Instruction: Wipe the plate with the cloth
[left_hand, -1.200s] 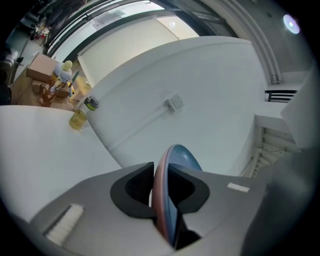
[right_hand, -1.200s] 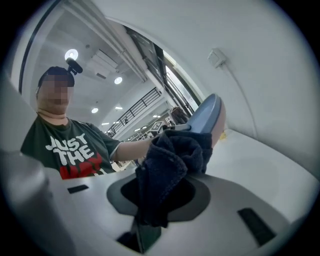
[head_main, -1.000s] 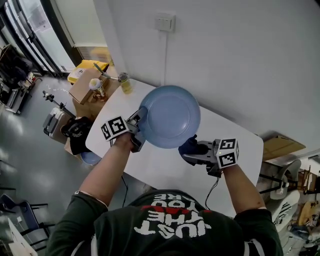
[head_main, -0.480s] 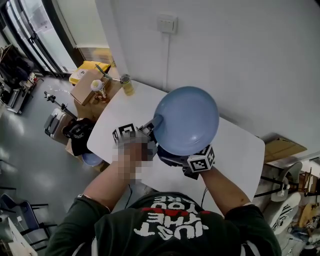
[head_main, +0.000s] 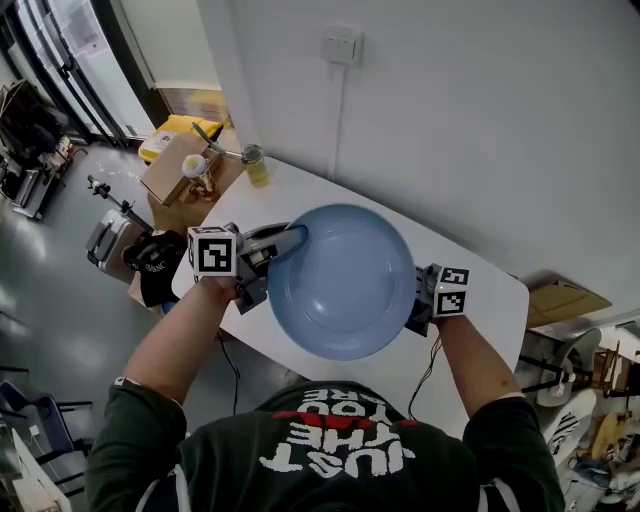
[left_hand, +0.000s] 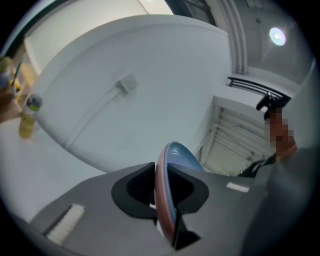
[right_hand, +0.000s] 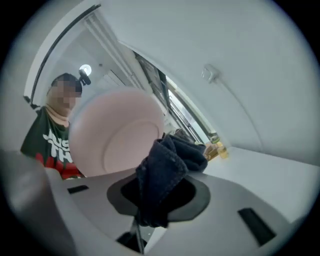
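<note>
One plate (head_main: 340, 285), one cloth (right_hand: 165, 175), two claws (head_main: 292, 240) (head_main: 428, 300), one bottle (head_main: 256, 167), one table (head_main: 482, 288).

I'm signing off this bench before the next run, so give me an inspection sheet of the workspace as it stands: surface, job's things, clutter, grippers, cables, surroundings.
Surface: white table, no spills seen where it shows.
Job's things: blue plate held tilted above the table; dark cloth by its pinkish underside, contact unclear.
Clutter: bottle of yellow liquid at the table's far corner.
Grippers: left gripper shut on the plate's rim; right gripper shut on the cloth, mostly behind the plate in the head view.
Cables: a thin cable hangs below the table's near edge.
Surroundings: wall socket; cardboard box beside the table.
</note>
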